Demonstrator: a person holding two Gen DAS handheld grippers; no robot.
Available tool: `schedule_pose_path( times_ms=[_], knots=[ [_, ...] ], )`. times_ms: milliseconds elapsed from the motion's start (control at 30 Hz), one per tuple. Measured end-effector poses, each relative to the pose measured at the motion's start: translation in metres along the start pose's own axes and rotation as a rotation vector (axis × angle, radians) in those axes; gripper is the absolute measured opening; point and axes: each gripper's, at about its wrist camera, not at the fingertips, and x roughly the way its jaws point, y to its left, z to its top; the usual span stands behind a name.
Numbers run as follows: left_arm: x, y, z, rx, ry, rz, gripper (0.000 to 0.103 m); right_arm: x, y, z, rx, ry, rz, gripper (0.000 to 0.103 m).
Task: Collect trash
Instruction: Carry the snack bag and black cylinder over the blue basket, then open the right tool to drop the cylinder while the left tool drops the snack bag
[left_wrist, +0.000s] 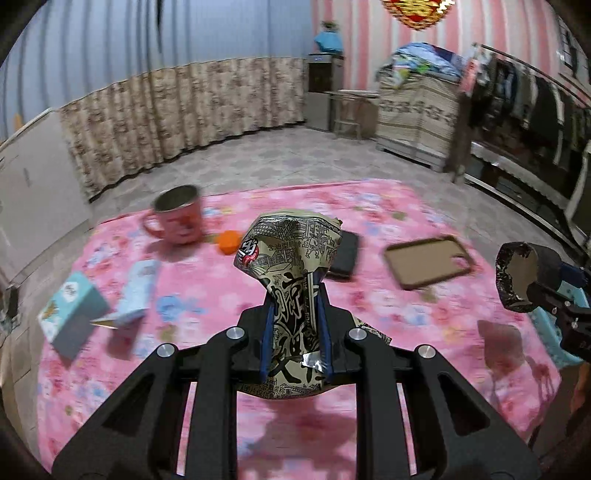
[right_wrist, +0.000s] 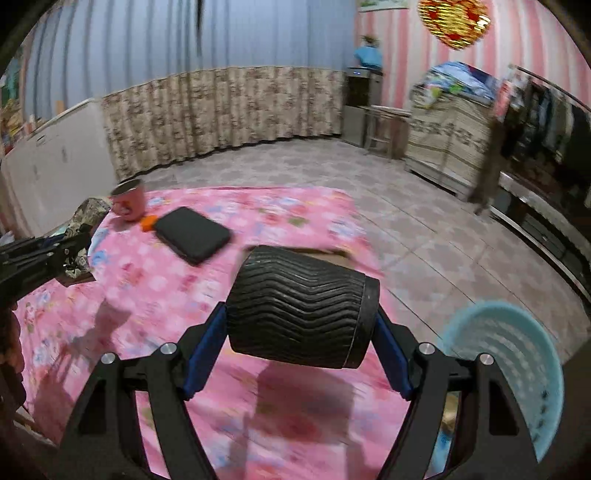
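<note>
Left claw (left_wrist: 295, 317): nearly closed, pinching the crumpled printed foil snack wrapper (left_wrist: 291, 266) above the pink floral-covered bench (left_wrist: 221, 295). Right claw (right_wrist: 299, 332): wide, clamped end to end on the black ribbed paper cup (right_wrist: 299, 306), held sideways. Only the right view shows the pale blue slatted plastic basket (right_wrist: 517, 369). Both claws angle downward.

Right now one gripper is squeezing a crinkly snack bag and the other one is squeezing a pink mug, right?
Not quite. The left gripper does pinch the crinkly snack bag, but the right gripper holds a black ribbed cup, as the right wrist view shows. The pink mug sits on the table.
</note>
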Motion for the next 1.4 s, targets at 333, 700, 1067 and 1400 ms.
schedule_pose_path(
  times_ms=[333, 700, 1067, 1400],
  knots=[
    [-0.002, -0.144, -0.009, 0.152, 0.001, -0.184, 0.019, -0.042, -0.115, -0.039, 0.139, -0.013, -0.19, 0.074],
    [0.004, -0.253, -0.005, 0.231, 0.008, -0.344, 0.02, -0.059, -0.185, -0.06, 0.23, -0.023, -0.268, 0.074],
    [0.024, -0.314, -0.011, 0.272, 0.049, -0.436, 0.028, -0.058, -0.233, -0.085, 0.32, -0.01, -0.305, 0.074],
    [0.016, -0.333, -0.008, 0.342, -0.002, -0.407, 0.064, -0.05, -0.241, -0.098, 0.357, 0.004, -0.303, 0.074]
  ],
)
